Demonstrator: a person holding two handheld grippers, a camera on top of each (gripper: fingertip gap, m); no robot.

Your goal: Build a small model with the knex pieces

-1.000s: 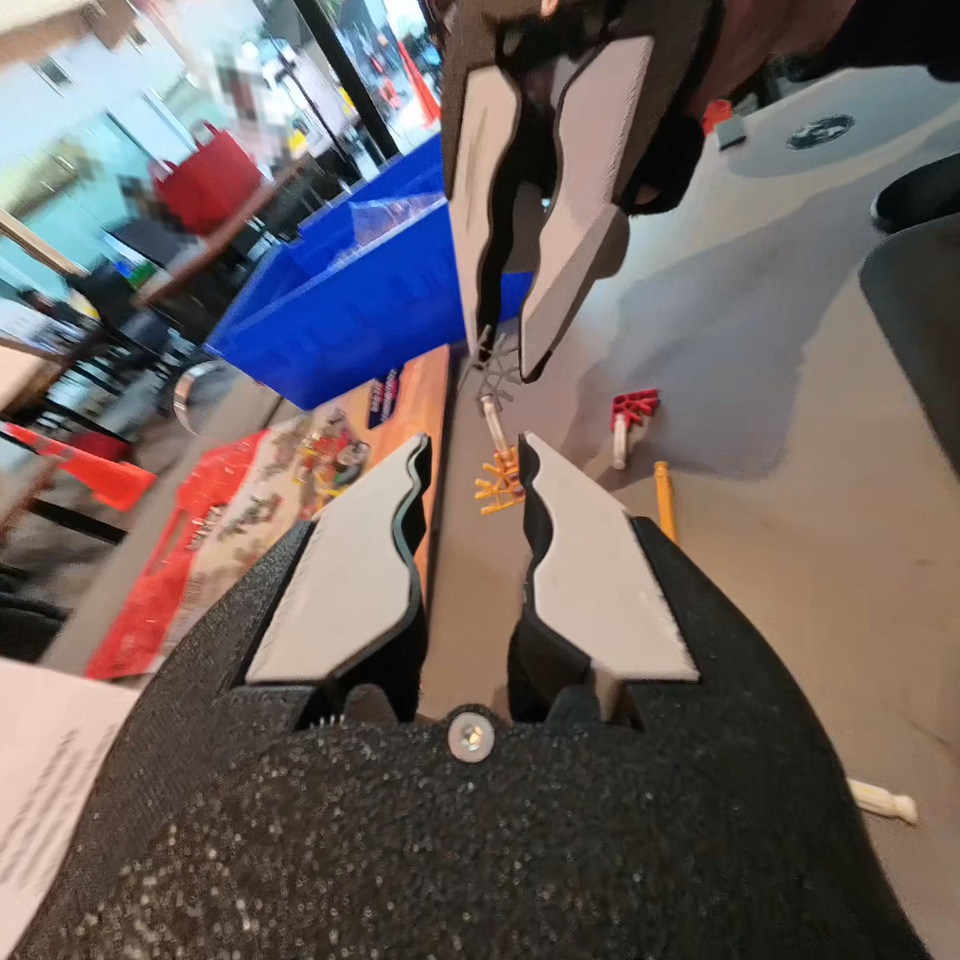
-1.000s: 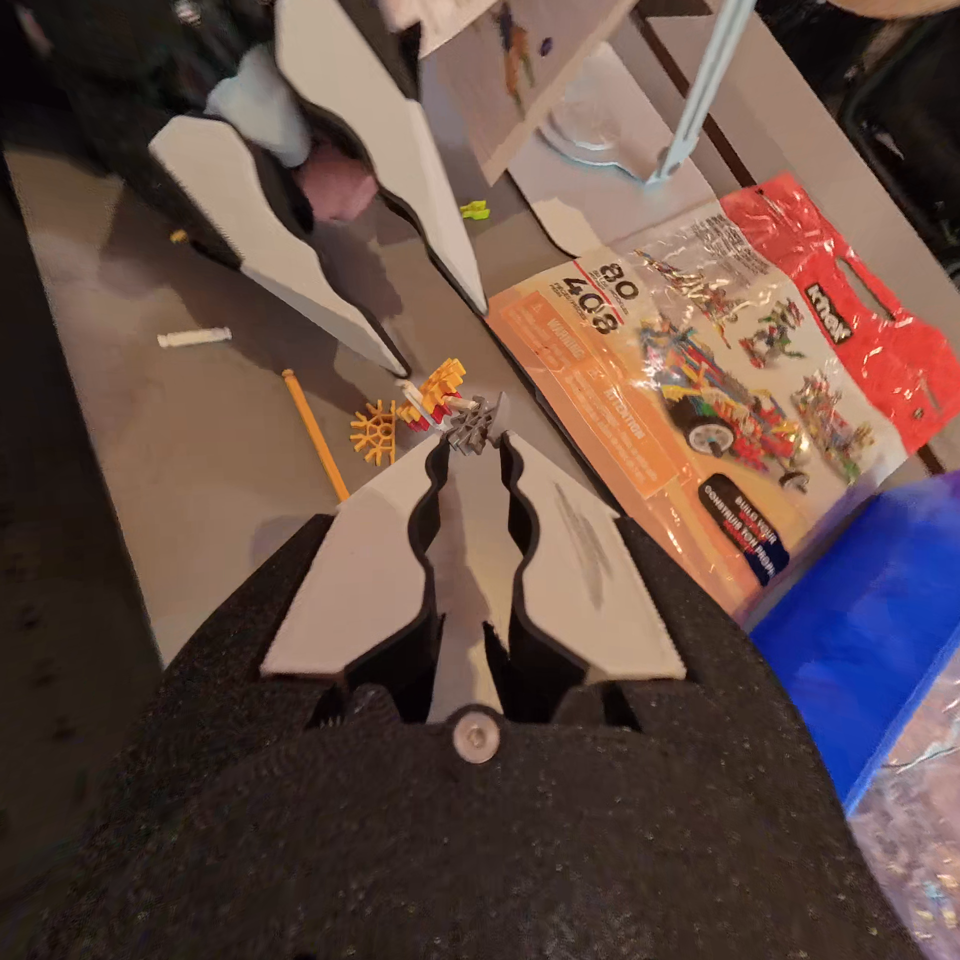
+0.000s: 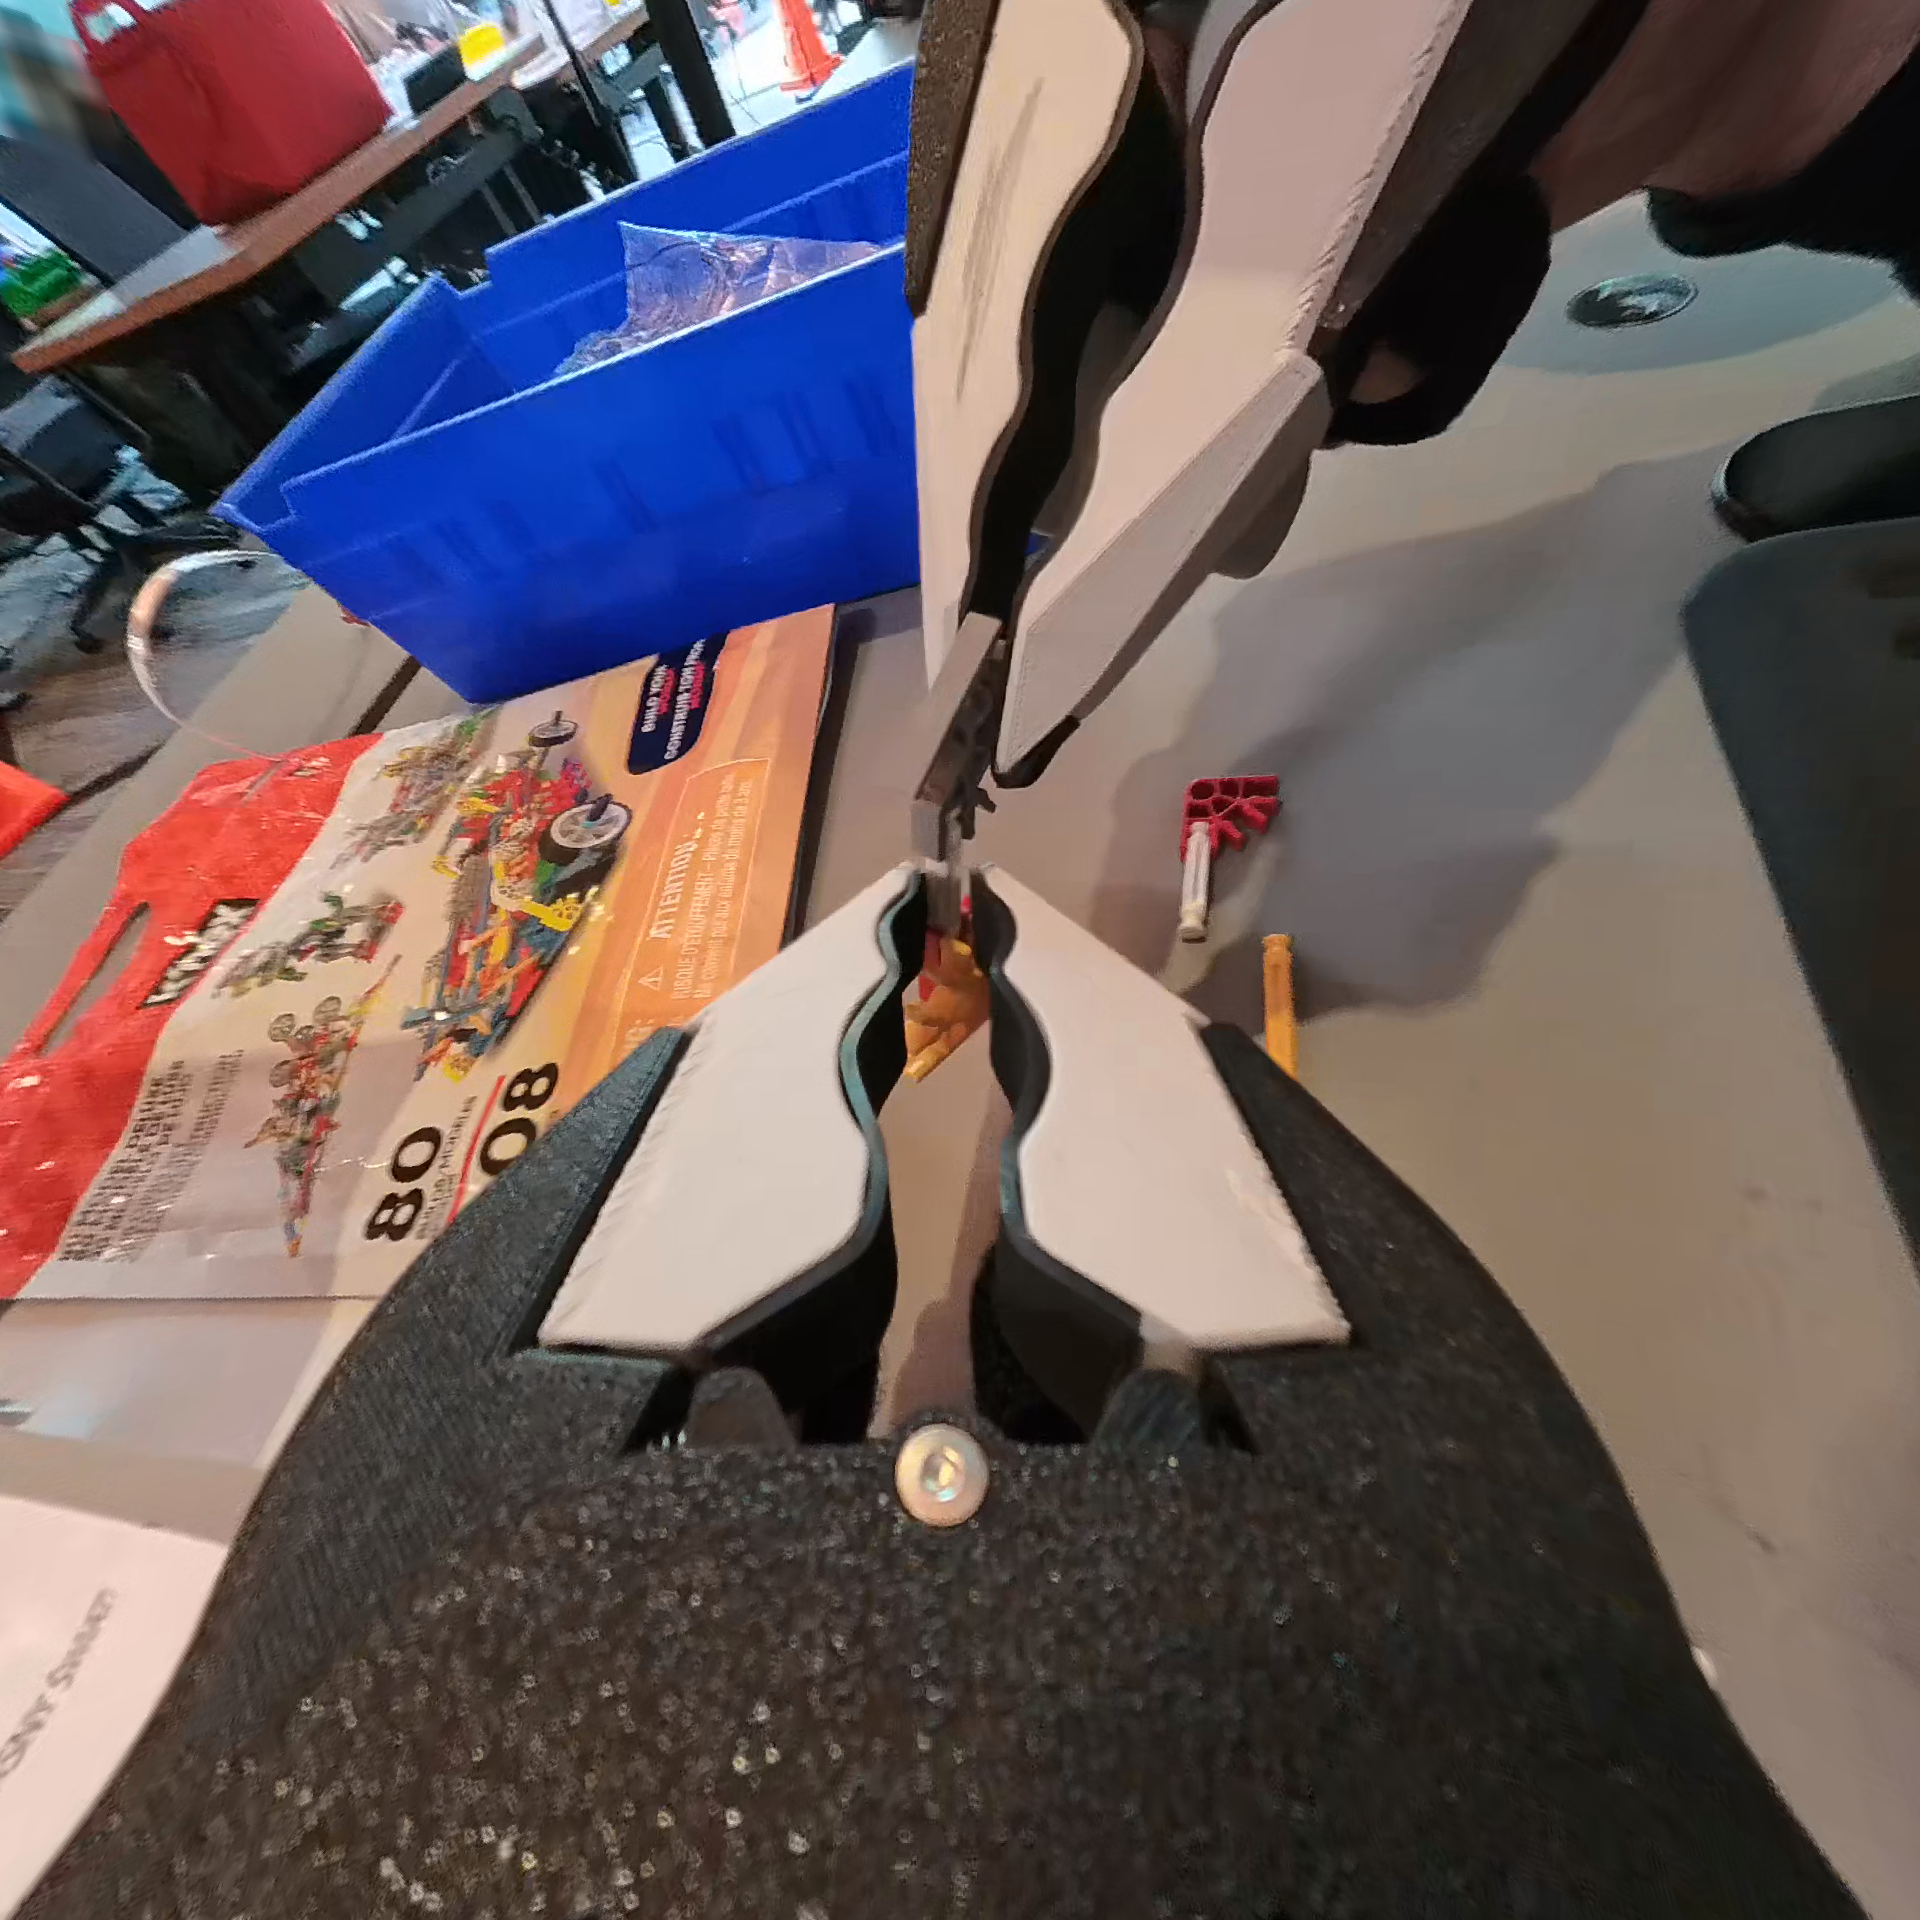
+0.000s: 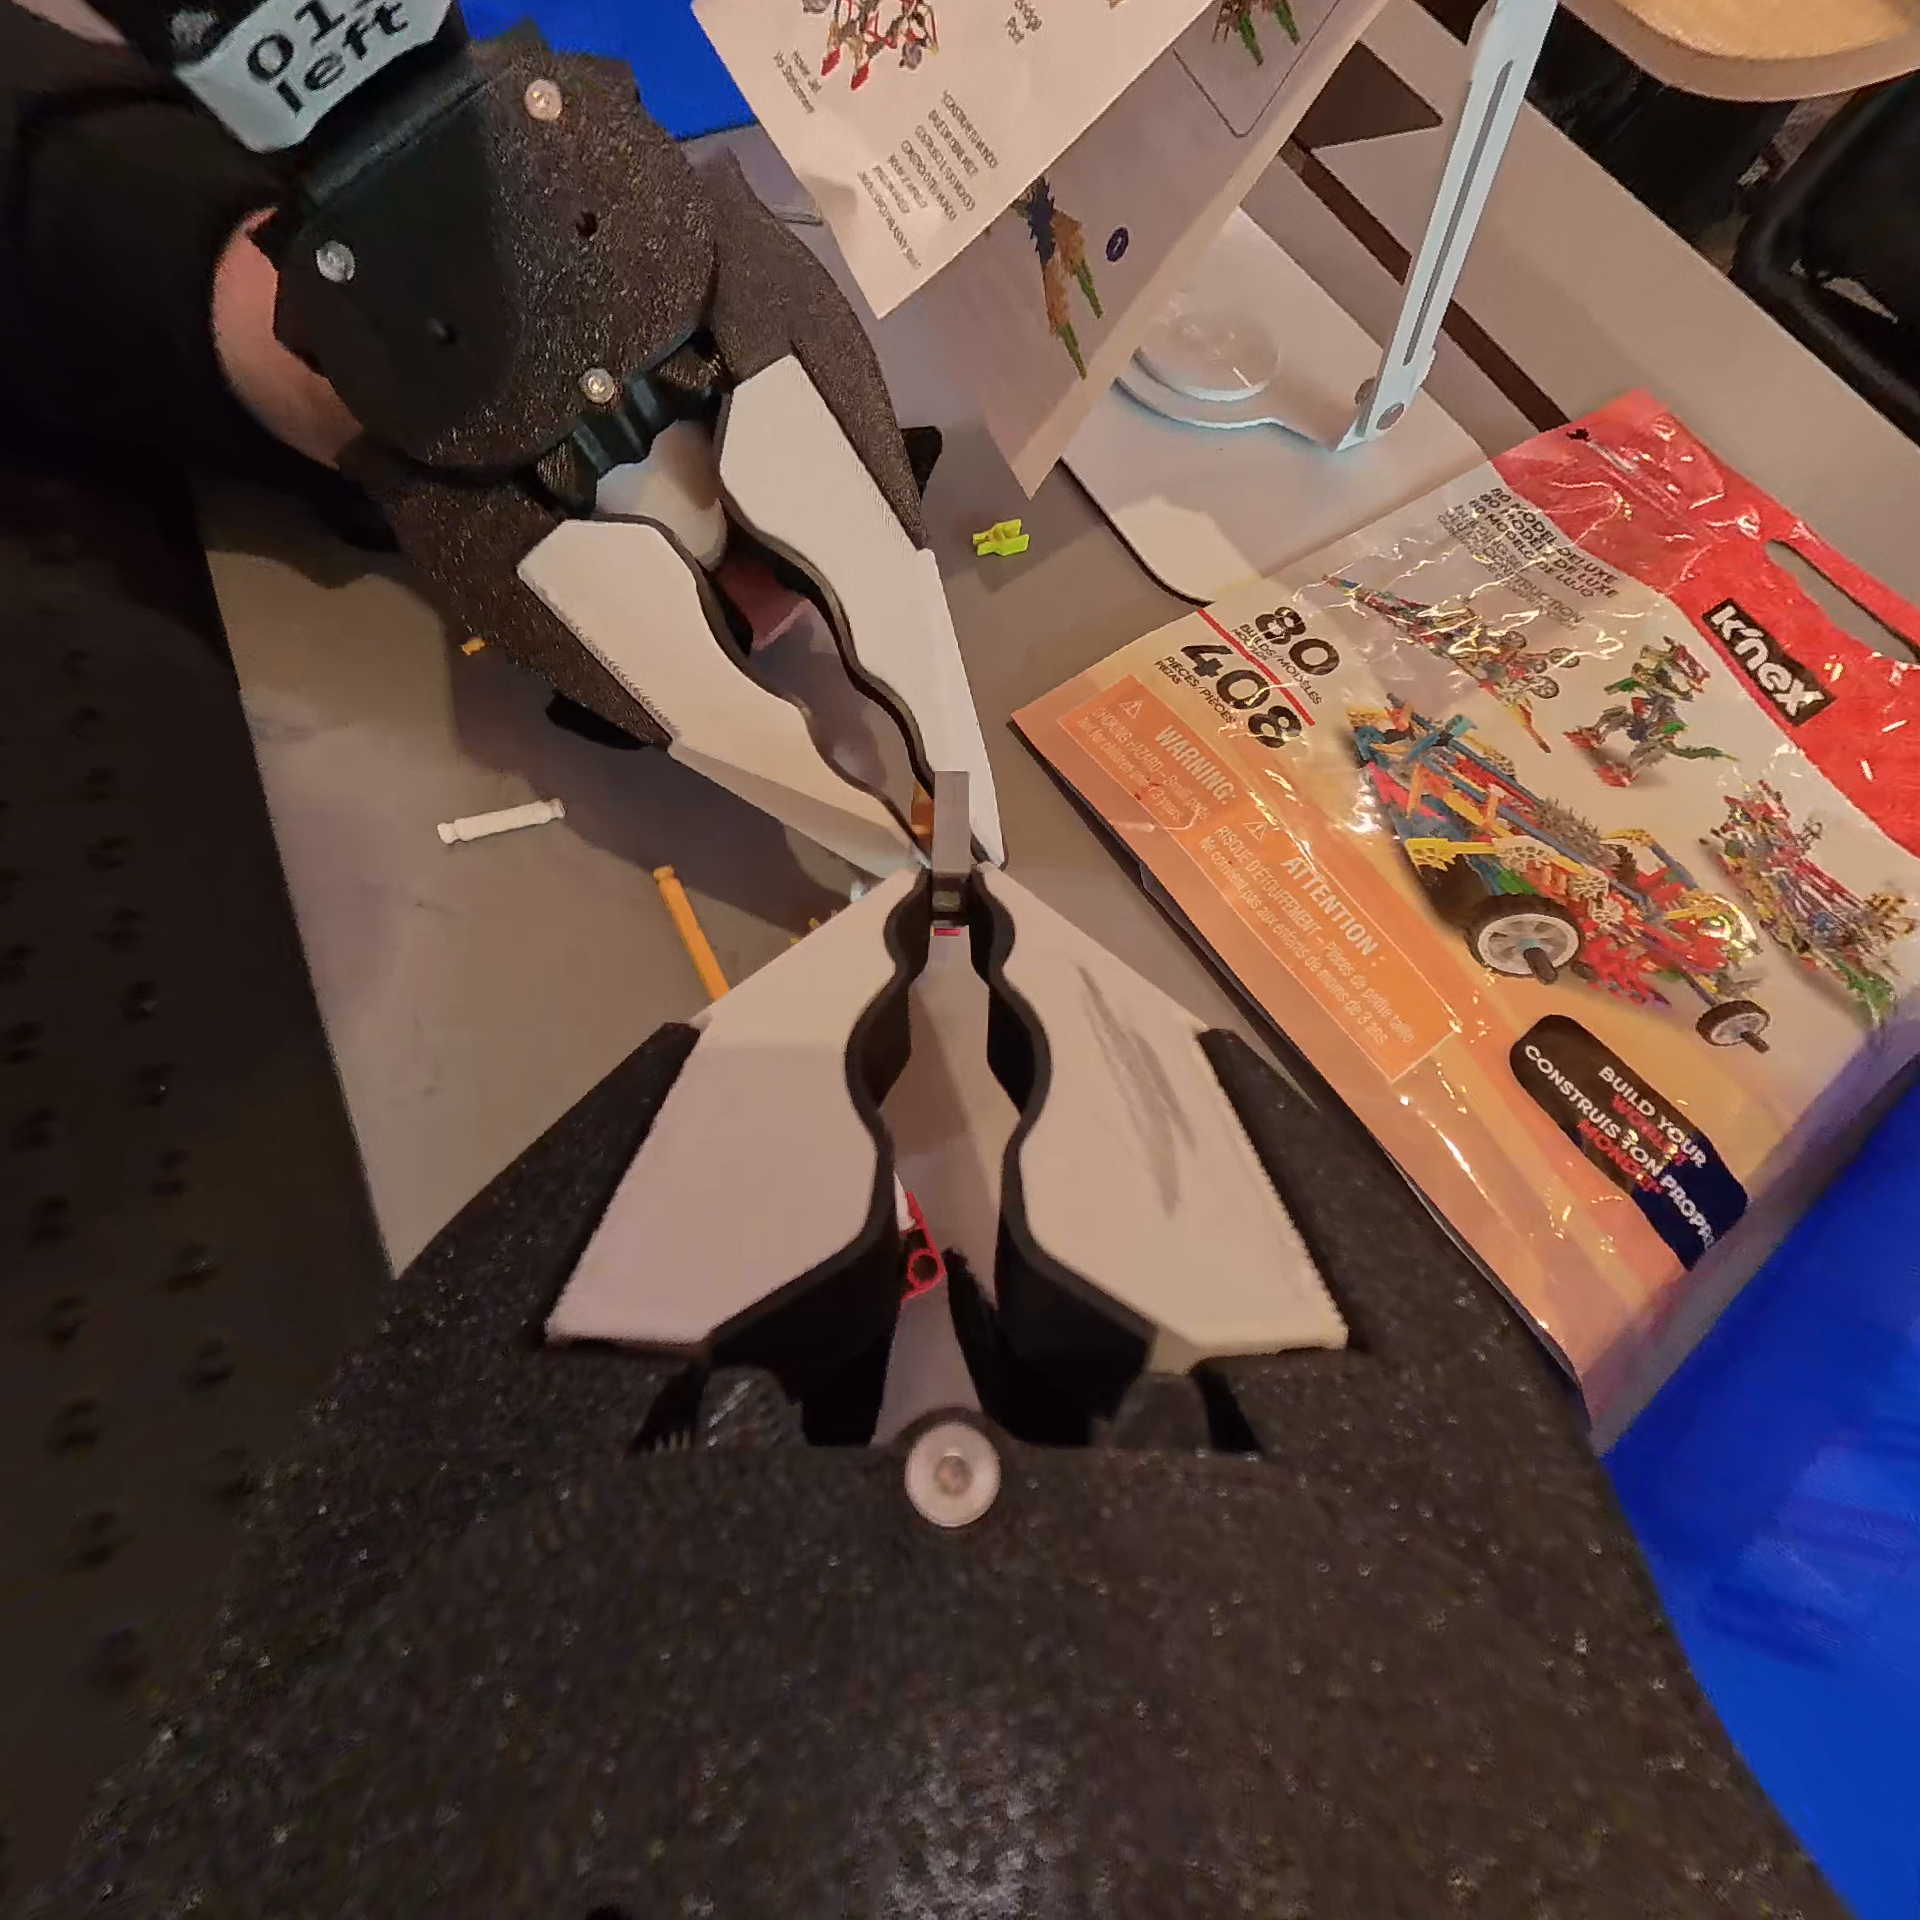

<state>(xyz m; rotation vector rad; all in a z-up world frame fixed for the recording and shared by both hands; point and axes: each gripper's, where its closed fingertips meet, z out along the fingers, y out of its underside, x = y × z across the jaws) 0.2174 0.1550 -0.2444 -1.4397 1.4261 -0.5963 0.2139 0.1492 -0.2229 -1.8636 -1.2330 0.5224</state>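
- Left wrist view, far left: a red bag [image 3: 223, 99] stands on a distant desk; nearer, a blue bin [image 3: 582, 488] sits on the grey table [image 3: 1558, 1143] with clear plastic inside it.
- Left, near: a printed toy-set bag [image 3: 416, 977] lies flat, just in front of the bin.
- Centre: the left gripper [image 3: 948, 883] has its jaws drawn narrow, their tips pinching the lower end of a small grey connector piece [image 3: 951, 821]. Yellow and red pieces [image 3: 945, 997] show in the gap behind the tips; whether they hang from the grey piece or lie on the table cannot be told.
- Centre, above: the right gripper [image 3: 987, 717] comes down from the far side, its jaws likewise narrow and clamped on the upper end of the same grey piece, so both grippers share it above the table.
- Handling, as a judgement: the piece looks light, stiff, smooth plastic, apt to slip or twist; a grip on its flat faces close to the joint seems safest.
- Right: a red connector with a white rod [image 3: 1216, 842] and a yellow rod [image 3: 1278, 997] lie loose on the table.
- Right wrist view: a propped instruction sheet [image 4: 997, 135] stands at the far side.
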